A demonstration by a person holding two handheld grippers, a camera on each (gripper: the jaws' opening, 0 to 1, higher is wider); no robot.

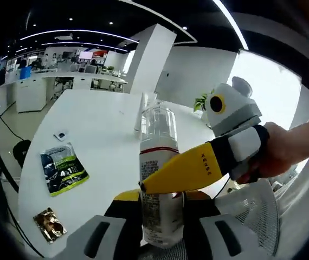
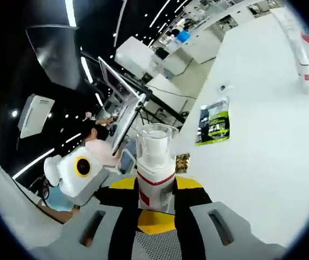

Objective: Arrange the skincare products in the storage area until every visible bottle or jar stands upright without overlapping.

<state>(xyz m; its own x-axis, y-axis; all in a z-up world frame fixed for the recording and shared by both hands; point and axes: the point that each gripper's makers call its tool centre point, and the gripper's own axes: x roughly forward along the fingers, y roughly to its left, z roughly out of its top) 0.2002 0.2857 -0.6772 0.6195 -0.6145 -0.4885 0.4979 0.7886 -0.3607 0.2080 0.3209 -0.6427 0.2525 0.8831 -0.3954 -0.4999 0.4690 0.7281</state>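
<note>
Left gripper view: left tool [image 1: 162, 216] at frame bottom, jaws closed in on a pump bottle [image 1: 159, 179] w/ clear cap, white body, red band and printed label. Bottle sits btwn the two jaws, centre-low in frame, upright relative to the view. The right tool [image 1: 160, 184] comes in from the right, yellow finger lying across the bottle's front just below the red band, touching it; a person's hand [image 1: 282, 154] grips that tool at right edge. White bench [image 1: 100, 135] spreads behind, upper left to centre. On it, left of frame: a green-black sachet [image 1: 63, 169], and lower left a small gold packet [image 1: 50, 224]; a tiny dark-and-white item [image 1: 60, 135] above the sachet, too small to tell what. White mesh chair back [image 1: 257, 214] at lower right. A potted plant [image 1: 200, 102] shows right of centre, beyond the bench.

Right gripper view: right tool [image 2: 155, 208] at bottom centre, jaws narrowed onto the same pump bottle [image 2: 155, 165], clear cap up, red band just above the jaws. Left tool [image 2: 92, 179] shows at lower left, beside the bottle. Bench [image 2: 263, 151] fills the right half; the sachet [image 2: 214, 123] lies at centre right, the gold packet [image 2: 182, 161] just right of the bottle. Another white bottle w/ red band [image 2: 304, 59] at upper right edge, on the bench.
</note>
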